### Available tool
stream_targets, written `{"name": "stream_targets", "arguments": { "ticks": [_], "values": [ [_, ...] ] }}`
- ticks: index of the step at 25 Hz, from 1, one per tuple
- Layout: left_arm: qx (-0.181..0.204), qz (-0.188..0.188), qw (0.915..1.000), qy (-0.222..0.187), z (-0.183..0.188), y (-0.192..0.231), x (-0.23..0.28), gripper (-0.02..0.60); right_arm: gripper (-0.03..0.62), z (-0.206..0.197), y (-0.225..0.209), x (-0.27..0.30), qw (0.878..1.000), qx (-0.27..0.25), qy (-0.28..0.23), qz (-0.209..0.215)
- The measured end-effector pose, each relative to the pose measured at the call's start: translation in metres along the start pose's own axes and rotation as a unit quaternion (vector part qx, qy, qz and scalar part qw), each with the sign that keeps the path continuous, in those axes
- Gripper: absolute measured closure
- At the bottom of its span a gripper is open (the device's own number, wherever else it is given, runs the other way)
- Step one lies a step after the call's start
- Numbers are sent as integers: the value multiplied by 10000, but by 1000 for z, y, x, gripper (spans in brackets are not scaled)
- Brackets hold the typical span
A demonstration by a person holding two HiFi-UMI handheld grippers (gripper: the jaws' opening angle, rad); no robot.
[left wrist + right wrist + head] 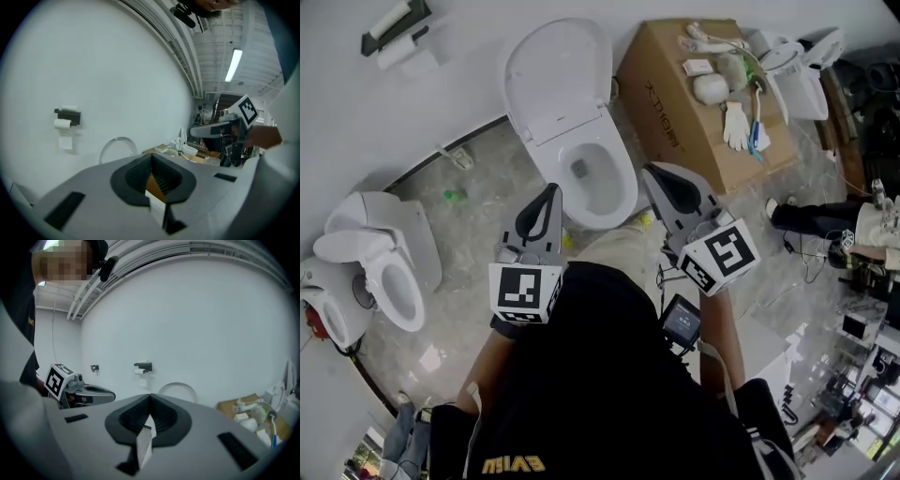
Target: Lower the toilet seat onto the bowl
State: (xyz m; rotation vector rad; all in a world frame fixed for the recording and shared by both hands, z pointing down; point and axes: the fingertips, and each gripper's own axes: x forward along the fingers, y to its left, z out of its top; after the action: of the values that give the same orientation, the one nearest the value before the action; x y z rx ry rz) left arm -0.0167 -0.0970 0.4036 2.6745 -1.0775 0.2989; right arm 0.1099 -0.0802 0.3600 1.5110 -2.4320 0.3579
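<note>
Left gripper (551,190) and right gripper (652,174) both pinched shut, empty; seat (558,80) at 12 could slam if I shove it.

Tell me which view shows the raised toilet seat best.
Head view: the raised toilet seat shows whole from above, behind the bowl. Both gripper views catch only its curved top edge beyond their jaws.
</note>
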Motion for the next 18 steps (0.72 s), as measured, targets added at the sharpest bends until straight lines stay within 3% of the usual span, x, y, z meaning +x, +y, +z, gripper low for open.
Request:
{"name": "stream_targets", "arguments": {
  "ticks": [4, 10, 18],
  "values": [
    [-87, 114, 9999, 57, -6, 17, -8, 569, 600, -3, 5, 7, 9999, -129, 98, -31],
    [-525, 260, 9981, 208, -21, 31, -16, 571, 600, -9, 0, 7, 9988, -335, 334, -134],
    [-460, 289, 9983, 187, -19, 37, -12, 570, 600, -12, 3, 19, 9969, -587, 506, -141]
  ]
}}
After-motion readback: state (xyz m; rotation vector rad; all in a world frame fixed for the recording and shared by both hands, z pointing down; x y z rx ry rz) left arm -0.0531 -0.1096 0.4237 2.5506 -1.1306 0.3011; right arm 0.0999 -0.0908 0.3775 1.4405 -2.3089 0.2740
